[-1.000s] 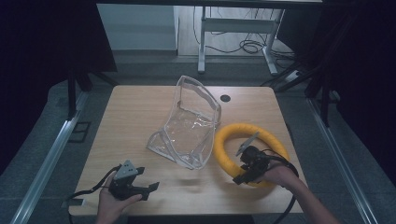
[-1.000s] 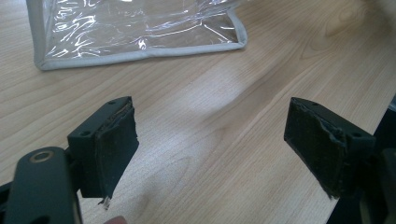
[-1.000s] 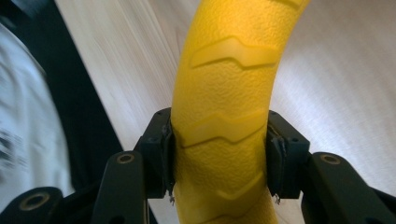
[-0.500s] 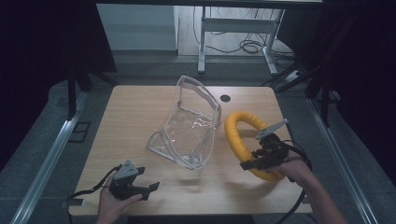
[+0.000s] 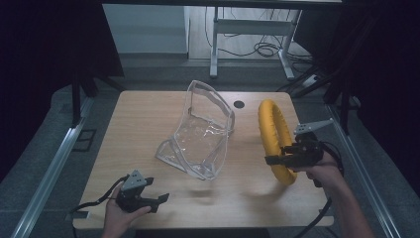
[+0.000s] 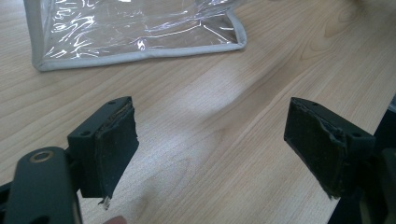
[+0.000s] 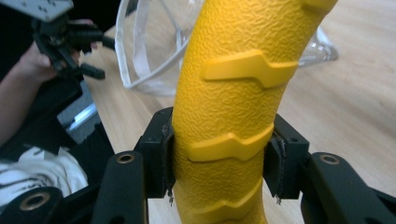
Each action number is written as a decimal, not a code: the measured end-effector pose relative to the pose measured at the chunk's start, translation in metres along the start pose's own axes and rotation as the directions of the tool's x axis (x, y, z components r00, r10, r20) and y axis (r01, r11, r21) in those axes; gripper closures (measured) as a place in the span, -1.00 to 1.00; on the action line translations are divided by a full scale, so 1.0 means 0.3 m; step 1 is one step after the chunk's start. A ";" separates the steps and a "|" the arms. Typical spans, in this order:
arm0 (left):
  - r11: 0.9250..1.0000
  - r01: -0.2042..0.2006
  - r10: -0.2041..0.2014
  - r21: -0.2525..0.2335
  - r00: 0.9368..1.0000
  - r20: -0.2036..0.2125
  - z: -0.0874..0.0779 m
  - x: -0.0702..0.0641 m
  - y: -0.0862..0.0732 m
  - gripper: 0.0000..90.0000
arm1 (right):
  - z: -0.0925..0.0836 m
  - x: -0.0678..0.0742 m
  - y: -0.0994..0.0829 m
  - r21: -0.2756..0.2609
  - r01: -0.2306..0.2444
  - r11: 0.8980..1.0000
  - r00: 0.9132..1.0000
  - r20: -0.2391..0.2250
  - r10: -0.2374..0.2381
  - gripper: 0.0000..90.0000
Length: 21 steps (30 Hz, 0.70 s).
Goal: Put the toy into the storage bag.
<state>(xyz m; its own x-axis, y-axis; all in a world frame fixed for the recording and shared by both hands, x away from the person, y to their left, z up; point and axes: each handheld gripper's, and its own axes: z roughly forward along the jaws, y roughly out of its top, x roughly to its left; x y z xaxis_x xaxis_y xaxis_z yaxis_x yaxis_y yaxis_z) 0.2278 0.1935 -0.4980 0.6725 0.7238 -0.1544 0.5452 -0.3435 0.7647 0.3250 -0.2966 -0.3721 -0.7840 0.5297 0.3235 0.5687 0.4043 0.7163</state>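
Note:
A yellow textured ring (image 5: pixel 275 140) stands tipped up on edge over the right part of the wooden table (image 5: pixel 143 119). My right gripper (image 5: pixel 273 159) is shut on the ring's lower part; in the right gripper view the ring (image 7: pixel 233 93) fills the gap between both pads. A clear plastic bag with grey trim (image 5: pixel 200 136) lies open at the table's middle, and its corner (image 6: pixel 140 32) shows in the left gripper view. My left gripper (image 5: pixel 161 201) rests at the near left edge, open, with nothing between its pads (image 6: pixel 114 149).
A small dark hole (image 5: pixel 239 104) sits in the tabletop behind the bag. Metal rails run along both sides of the table. A desk frame and cables (image 5: pixel 257 44) stand on the floor beyond the far edge.
The right gripper has lifted the yellow ring from lying flat to standing on edge and carried it a little right. The left gripper has stayed put.

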 end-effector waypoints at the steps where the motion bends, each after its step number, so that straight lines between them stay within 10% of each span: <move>1: 1.000 0.000 0.000 0.000 1.000 0.000 0.000 0.000 0.000 -0.62 | 0.000 0.000 0.000 0.000 0.000 1.000 1.000 0.000 0.000 0.13; 21: 1.000 0.000 0.000 0.000 1.000 -0.003 0.003 -0.001 -0.001 -0.62 | -0.049 0.050 0.053 -0.252 0.017 0.968 1.000 0.024 -0.012 0.13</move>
<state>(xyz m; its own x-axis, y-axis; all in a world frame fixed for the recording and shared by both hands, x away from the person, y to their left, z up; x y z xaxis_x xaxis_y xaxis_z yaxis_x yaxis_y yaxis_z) 0.2280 0.1930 -0.4987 0.6713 0.7253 -0.1524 0.5448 -0.3435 0.7650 0.3186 -0.2932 -0.3466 -0.7846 0.5424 0.3002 0.4739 0.2127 0.8545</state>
